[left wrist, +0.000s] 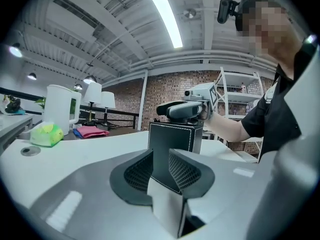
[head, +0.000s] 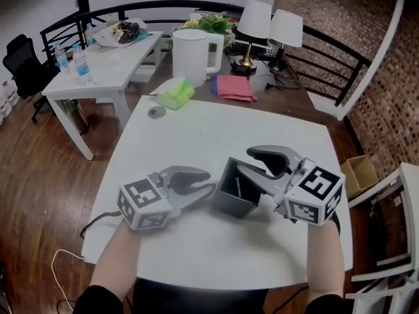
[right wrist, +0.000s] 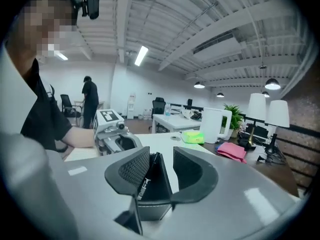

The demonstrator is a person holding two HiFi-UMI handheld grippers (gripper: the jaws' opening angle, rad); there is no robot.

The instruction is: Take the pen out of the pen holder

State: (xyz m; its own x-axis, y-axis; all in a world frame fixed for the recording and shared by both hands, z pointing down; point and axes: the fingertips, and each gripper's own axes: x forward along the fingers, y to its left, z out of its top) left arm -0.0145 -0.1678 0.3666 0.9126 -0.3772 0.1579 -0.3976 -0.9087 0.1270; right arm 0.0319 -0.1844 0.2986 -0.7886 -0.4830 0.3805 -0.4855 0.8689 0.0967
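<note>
On the table [head: 196, 136], left hand-held gripper [left wrist: 160, 159] clamps the pen holder [head: 229, 205]; right hand-held gripper [right wrist: 161, 156] straddles the pen [right wrist: 145, 180], seemingly unclamped; next: pinch, lift.

Tabletop [head: 196, 136] lies open beyond the pen holder [head: 229, 203]

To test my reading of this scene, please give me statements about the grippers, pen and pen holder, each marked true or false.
1. The left gripper is shut on the pen holder, which stands on the table. True.
2. The pen lies flat on the table. False: it stands inside the pen holder, between the jaws of the right gripper.
3. The pen holder is round and red. False: it is dark and square-sided.
4. Two lamps with white shades stand beyond the table. True.
</note>
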